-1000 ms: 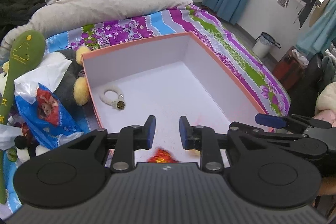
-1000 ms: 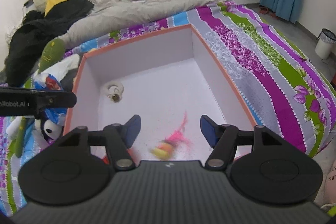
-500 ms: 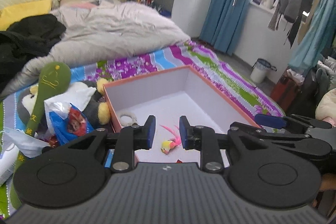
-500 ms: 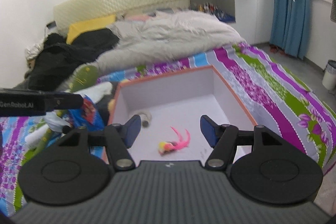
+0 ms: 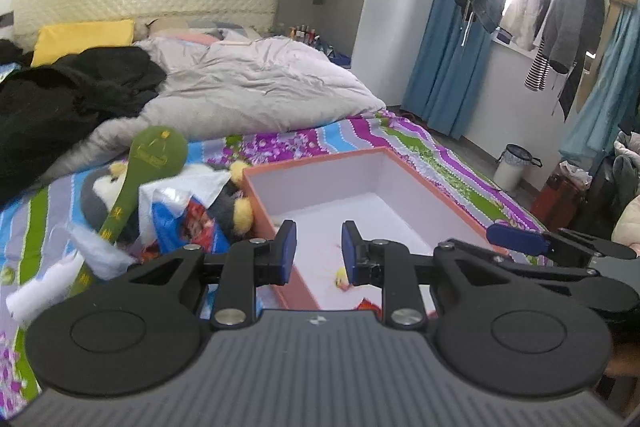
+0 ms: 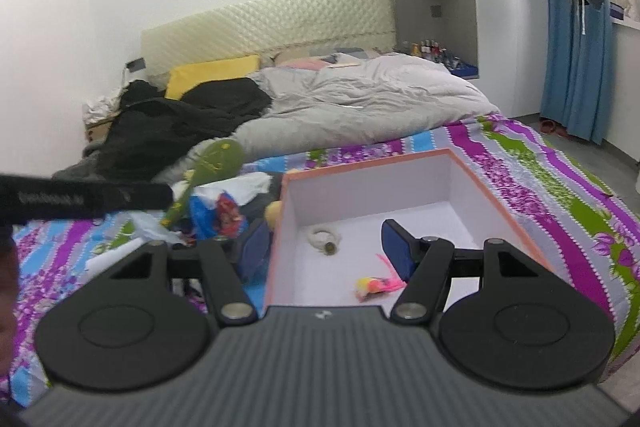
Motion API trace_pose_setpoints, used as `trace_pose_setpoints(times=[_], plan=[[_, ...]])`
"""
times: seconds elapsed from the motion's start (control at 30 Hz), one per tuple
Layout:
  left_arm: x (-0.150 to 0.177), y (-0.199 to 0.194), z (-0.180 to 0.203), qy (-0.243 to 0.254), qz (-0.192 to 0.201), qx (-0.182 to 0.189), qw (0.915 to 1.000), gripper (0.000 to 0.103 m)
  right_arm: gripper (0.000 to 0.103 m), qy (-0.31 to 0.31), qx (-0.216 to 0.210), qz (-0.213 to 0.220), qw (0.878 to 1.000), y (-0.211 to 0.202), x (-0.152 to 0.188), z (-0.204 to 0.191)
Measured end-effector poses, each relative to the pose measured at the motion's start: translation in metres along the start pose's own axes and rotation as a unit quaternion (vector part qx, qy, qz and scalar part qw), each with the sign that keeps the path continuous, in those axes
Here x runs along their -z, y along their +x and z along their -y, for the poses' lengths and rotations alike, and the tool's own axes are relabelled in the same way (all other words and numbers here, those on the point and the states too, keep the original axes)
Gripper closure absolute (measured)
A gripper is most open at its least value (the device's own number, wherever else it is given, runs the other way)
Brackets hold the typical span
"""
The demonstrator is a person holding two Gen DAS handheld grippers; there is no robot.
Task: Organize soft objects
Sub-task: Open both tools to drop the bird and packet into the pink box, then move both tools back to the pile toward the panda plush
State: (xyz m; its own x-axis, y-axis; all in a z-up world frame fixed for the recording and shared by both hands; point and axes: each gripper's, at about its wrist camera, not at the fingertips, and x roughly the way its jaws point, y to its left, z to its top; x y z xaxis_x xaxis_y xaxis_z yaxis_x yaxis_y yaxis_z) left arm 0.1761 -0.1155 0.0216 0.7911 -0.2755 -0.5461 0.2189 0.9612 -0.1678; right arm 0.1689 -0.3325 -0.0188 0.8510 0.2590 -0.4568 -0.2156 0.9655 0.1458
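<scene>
Orange-rimmed and white inside, the open box [image 6: 404,187] sits on a bed covered with a striped, flowered sheet [image 6: 560,187]. On the box floor lie a small pink-and-yellow feathered toy [image 6: 374,284] near the front edge and a white ring-shaped item [image 6: 325,239] farther back toward the left wall; the two are apart from each other. In the left wrist view only a yellow bit of the toy [image 5: 341,275] shows beside the right finger, and a red scrap [image 5: 368,305] lies just nearer.

Left of the box a heap of soft things is piled against its outer wall: a grey penguin plush [image 5: 100,195], a green spoon-shaped plush [image 5: 152,155] tilted across it, and a blue printed plastic bag [image 5: 188,223].

Both tools hang above the near end of the box and hold nothing. The left gripper [image 5: 315,253] has its blue pads parted by a narrow gap, straddling the box's left wall. The right gripper [image 6: 326,249] is spread wide, its left pad outside the box wall and its right pad over the box interior, close to the toy's feathers.

A grey duvet [image 6: 360,107] and black clothing [image 6: 176,131] lie at the far end of the bed.
</scene>
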Motion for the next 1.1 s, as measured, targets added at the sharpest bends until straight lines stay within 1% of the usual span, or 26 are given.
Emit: trace_pose_setpoints(times=[0.33,0.53,0.8,0.87,0.9,0.93,1.07,1.1], plan=[[0.051,-0.025,-0.027,-0.036,-0.013,-0.033,0.9987,0.074,0.038,-0.013,-0.022,0.003,1.000,-0.012,0.023,-0.034],[0.070,-0.031,-0.042,-0.048,-0.023,-0.050,0.9973,0.074,0.038,-0.015,-0.028,-0.012,0.999,-0.013,0.041,-0.047],[0.092,-0.045,-0.065,-0.068,-0.036,-0.073,0.9943,0.074,0.038,-0.013,-0.034,-0.044,0.998,-0.012,0.063,-0.063],[0.098,-0.049,-0.071,-0.073,-0.042,-0.078,0.9934,0.069,0.038,-0.022,-0.034,-0.047,0.998,-0.015,0.066,-0.066],[0.102,-0.052,-0.074,-0.078,-0.046,-0.078,0.9928,0.064,0.038,-0.025,-0.034,-0.049,0.998,-0.015,0.067,-0.067],[0.107,-0.055,-0.077,-0.082,-0.048,-0.080,0.9923,0.063,0.038,-0.028,-0.034,-0.051,0.998,-0.017,0.068,-0.069],[0.120,-0.061,-0.089,-0.098,-0.054,-0.090,0.9897,0.061,0.038,-0.032,-0.042,-0.059,0.997,-0.019,0.076,-0.078],[0.123,-0.062,-0.093,-0.104,-0.057,-0.090,0.9889,0.058,0.038,-0.034,-0.043,-0.062,0.997,-0.018,0.079,-0.081]])
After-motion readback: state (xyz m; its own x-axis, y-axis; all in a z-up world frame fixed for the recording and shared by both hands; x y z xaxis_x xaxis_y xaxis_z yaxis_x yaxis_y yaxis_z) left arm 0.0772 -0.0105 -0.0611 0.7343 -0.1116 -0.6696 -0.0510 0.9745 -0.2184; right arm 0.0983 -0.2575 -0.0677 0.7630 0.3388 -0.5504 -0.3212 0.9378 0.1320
